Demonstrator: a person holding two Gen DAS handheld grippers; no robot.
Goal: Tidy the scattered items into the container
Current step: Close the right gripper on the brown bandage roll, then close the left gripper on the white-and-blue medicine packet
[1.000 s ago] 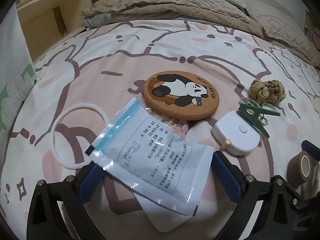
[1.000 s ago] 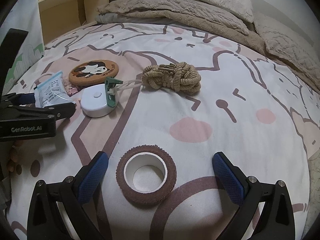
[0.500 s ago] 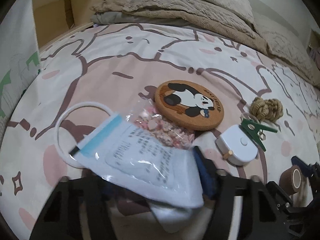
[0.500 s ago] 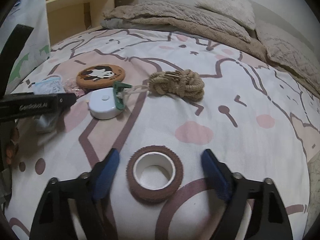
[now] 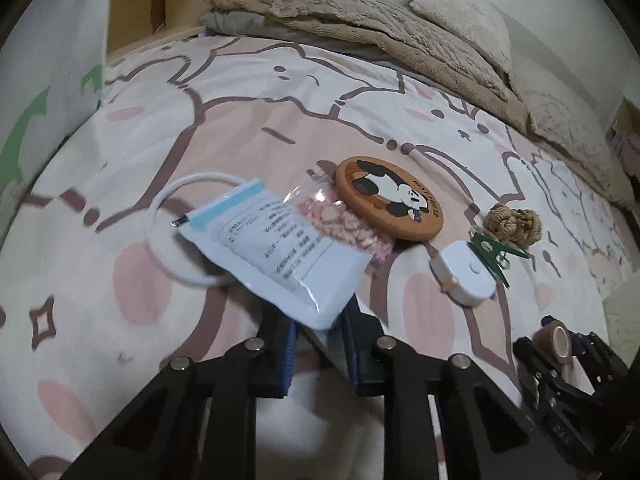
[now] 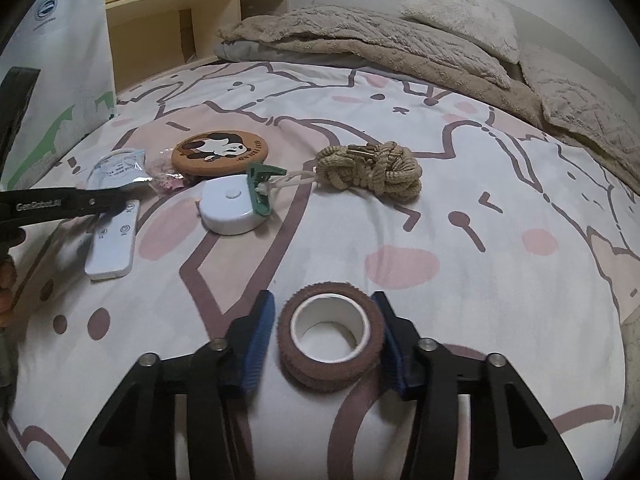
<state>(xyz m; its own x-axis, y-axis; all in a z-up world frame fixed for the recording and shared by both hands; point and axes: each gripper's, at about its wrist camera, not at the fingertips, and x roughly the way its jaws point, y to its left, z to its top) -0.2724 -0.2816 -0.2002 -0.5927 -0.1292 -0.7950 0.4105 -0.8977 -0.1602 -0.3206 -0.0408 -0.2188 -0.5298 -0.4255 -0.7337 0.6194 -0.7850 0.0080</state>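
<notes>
Now the left hand-held gripper (image 5: 320, 344) is clamped on the lower corner of a white packet (image 5: 276, 252), which sits tilted just above the bed (image 5: 248, 92). Its jaws are fully together on the packet. Right hand-held gripper (image 6: 326, 334) has just been closing around a brown tape roll (image 6: 330, 336); the right pad touches the roll, the left pad stands just beside it, and the roll rests on the bed. Nearby lie a panda coaster (image 6: 220, 148), a white tape measure (image 6: 230, 208), a green clip (image 6: 260, 192), a rope bundle (image 6: 372, 170) and a small white remote (image 6: 114, 242). A white bag (image 6: 60, 60) stands at the bed's left edge.
</notes>
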